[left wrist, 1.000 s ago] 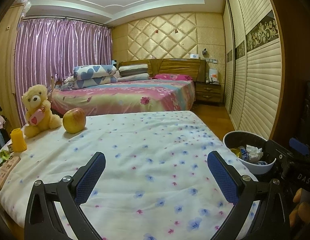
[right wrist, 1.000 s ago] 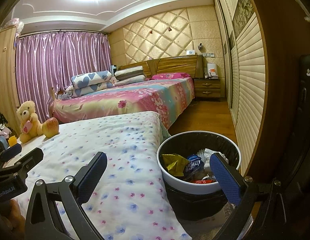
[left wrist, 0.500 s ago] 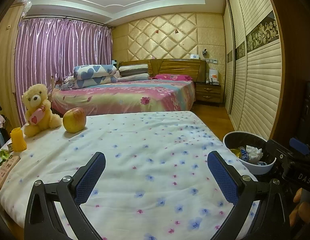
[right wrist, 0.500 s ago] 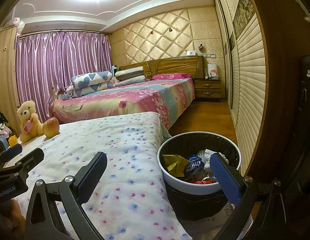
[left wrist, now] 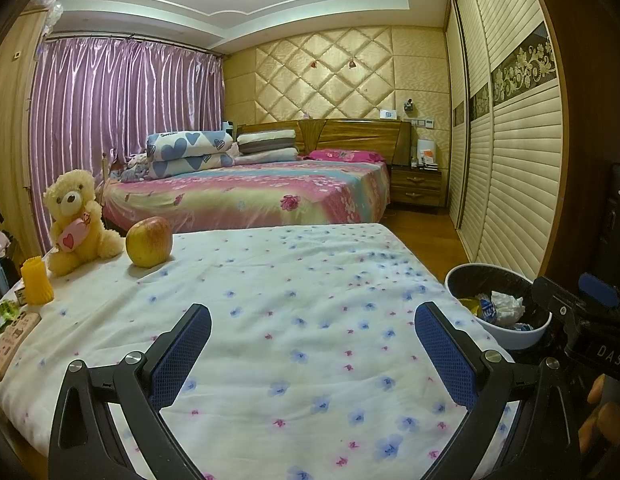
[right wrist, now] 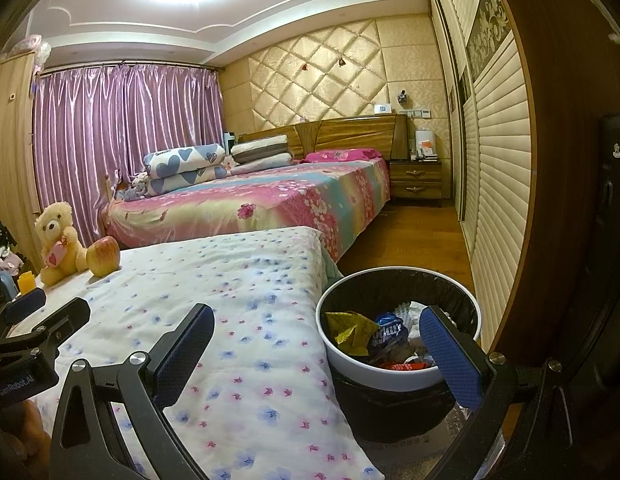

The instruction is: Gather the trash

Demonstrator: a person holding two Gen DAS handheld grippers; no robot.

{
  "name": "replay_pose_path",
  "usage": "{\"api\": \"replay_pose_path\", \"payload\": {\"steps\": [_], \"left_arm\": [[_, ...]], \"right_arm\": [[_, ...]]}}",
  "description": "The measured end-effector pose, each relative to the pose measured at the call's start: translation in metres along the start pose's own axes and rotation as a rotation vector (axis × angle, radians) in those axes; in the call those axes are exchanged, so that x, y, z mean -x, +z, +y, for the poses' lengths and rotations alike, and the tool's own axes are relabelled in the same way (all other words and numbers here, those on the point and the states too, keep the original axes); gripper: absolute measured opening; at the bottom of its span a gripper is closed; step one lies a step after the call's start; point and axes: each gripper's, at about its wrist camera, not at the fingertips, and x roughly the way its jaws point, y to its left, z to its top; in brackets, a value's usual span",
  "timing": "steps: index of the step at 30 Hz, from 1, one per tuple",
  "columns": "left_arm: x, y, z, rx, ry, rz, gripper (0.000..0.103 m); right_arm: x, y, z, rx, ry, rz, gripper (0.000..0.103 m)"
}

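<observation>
Sitting beside the table (right wrist: 237, 320), the white-rimmed bin (right wrist: 390, 376) holds crumpled wrappers (right wrist: 374, 334); left tongs (left wrist: 312, 354) and right tongs (right wrist: 318, 354) hover level, both spread wide, empty.

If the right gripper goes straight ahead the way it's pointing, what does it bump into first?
Probably the trash bin: the open right gripper points at its near-left rim, beside the flowered cloth. Depth is unclear, so it may skim the cloth's edge first.

Almost nothing changed, right hand-held gripper (right wrist: 314, 344) shifted marginally
</observation>
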Motion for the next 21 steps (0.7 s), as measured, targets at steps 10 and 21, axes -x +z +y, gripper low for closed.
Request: {"api": "replay_pose_path", "payload": {"steps": [10,21], "left_arm": [[0.0013,0.0002,0.0018,-0.001,-0.007,0.002,0.103],[0.0011,-0.0001,0.0027,-0.001,-0.009,0.005,0.103]], "right_arm": [[0.0006,0.0004,0.0005,0.000,0.001,-0.001,0.103],[0.0013,0.0010,0.0011,0.000,0.003,-0.002,0.103]]}}
